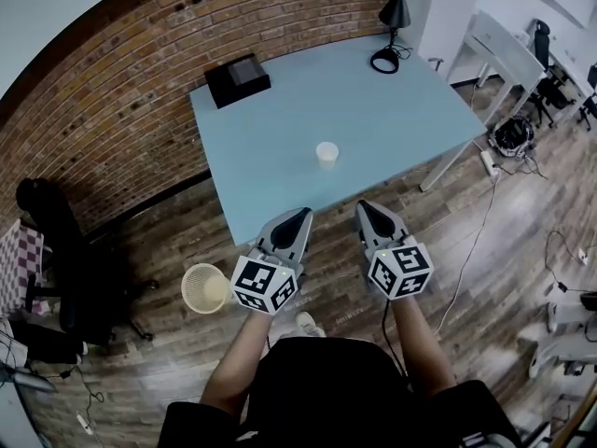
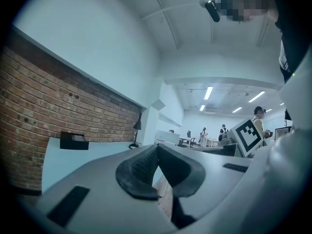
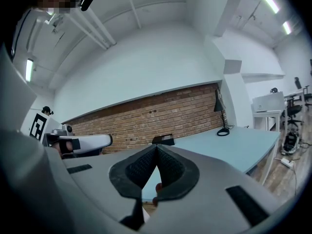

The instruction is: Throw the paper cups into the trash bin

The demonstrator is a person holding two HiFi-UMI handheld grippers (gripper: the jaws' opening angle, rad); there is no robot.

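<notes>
Here, one cup (image 1: 326, 152) stands upright on the worktop (image 1: 392, 110), and one bin (image 1: 205, 288) is on the floor (image 1: 494, 287).
The bin is well apart from the cup; its contents cannot be told. The left hand-held gripper (image 1: 300, 217) and the right hand-held gripper (image 1: 366, 209) hang at the worktop's near edge, jaws pressed together, holding nothing.

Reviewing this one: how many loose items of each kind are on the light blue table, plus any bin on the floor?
White paper cup: 1
Black box: 1
Black desk lamp: 1
Cream mesh trash bin: 1
Total: 4
</notes>
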